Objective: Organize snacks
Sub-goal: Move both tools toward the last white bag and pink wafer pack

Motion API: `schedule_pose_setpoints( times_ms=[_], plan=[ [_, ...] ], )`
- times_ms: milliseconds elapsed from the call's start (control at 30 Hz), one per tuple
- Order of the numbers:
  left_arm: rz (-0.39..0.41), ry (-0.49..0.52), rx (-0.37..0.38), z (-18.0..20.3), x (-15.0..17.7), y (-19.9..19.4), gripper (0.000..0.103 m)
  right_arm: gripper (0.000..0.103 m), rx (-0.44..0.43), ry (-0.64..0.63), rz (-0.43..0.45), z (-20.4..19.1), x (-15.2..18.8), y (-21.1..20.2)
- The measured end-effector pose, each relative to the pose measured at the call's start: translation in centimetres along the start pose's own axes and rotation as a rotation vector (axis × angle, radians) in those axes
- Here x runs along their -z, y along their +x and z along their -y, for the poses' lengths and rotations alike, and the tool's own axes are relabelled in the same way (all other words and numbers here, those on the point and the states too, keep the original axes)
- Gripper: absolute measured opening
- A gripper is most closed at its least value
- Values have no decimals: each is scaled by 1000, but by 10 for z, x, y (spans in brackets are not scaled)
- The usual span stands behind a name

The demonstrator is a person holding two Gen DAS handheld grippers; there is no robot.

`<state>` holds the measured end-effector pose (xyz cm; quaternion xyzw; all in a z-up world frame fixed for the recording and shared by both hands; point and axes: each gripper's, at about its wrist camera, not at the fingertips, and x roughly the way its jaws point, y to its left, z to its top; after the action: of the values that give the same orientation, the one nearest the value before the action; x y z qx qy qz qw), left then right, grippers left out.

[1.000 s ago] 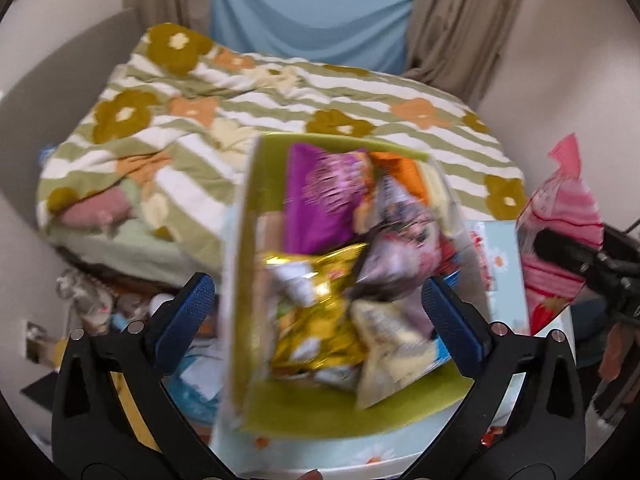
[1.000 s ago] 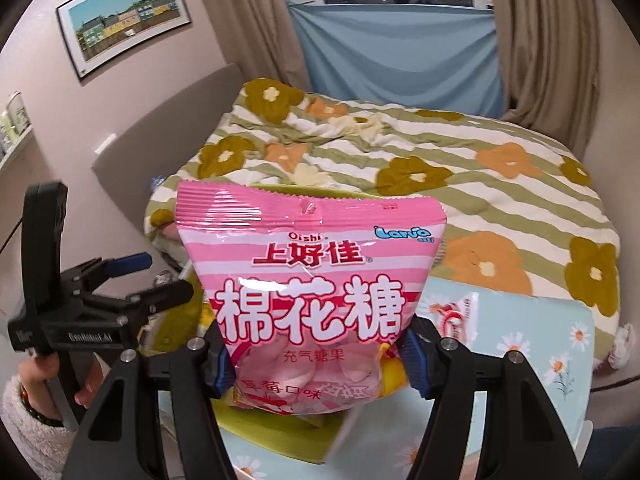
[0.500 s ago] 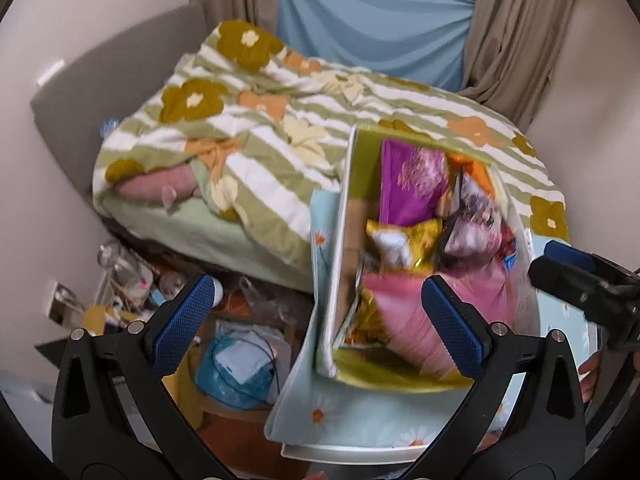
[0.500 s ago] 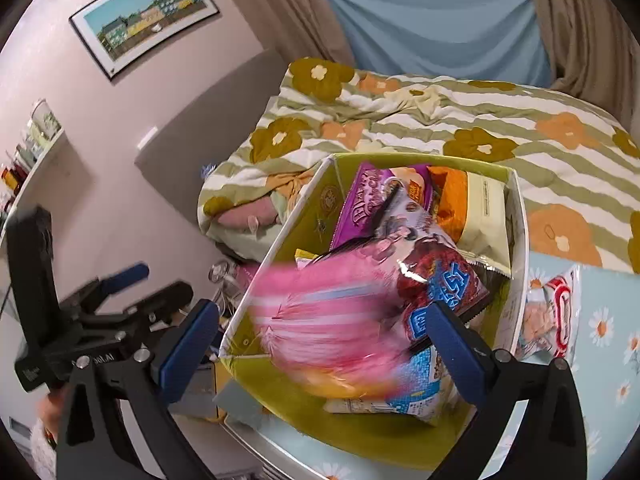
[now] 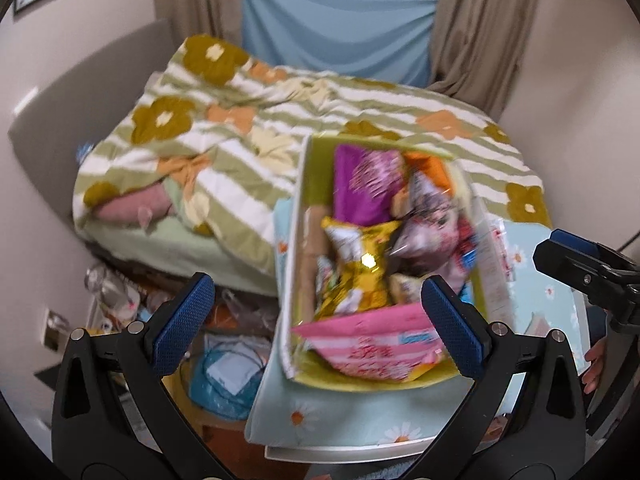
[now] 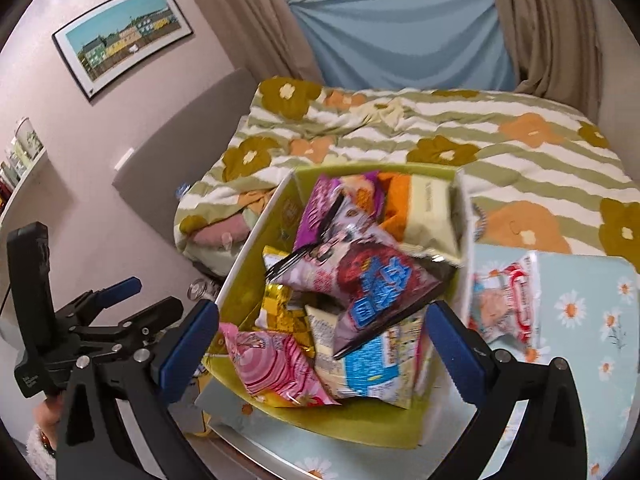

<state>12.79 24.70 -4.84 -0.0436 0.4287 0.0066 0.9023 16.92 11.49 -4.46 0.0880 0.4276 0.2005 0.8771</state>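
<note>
A yellow-green box (image 5: 316,160) (image 6: 352,412) stands on a daisy-print table and holds several snack bags. A pink striped marshmallow bag (image 5: 368,344) (image 6: 276,364) lies in its near end, free of both grippers. A purple bag (image 5: 368,184), a gold bag (image 5: 360,264) and a dark red and blue bag (image 6: 372,276) lie behind it. My left gripper (image 5: 316,324) is open and empty, above the box's near left corner. My right gripper (image 6: 320,344) is open and empty, above the box's near end. A red and white snack pack (image 6: 504,296) lies on the table right of the box.
The table (image 5: 352,420) (image 6: 592,320) stands against a bed with a green striped flower quilt (image 5: 224,132) (image 6: 440,128). Clutter and a blue bag (image 5: 224,380) lie on the floor to the left. A framed picture (image 6: 124,36) hangs on the left wall.
My right gripper opened and let go of the pink marshmallow bag, which dropped into the near end of the box. My left gripper swung left, then back towards the box.
</note>
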Motion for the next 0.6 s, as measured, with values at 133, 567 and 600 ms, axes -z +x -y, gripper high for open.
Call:
schedule_pose_setpoints(
  times_ms=[133,567,600],
  plan=[
    [25,54,46,24,-14,-8,103,103,68,13,51,9,-2,-31],
    [39,287,179,160,-25,5,103,103,327,123,146,86,29,-135],
    [31,318,176,173,-24,10,103,103,348,135,148,94,34,-140]
  ],
)
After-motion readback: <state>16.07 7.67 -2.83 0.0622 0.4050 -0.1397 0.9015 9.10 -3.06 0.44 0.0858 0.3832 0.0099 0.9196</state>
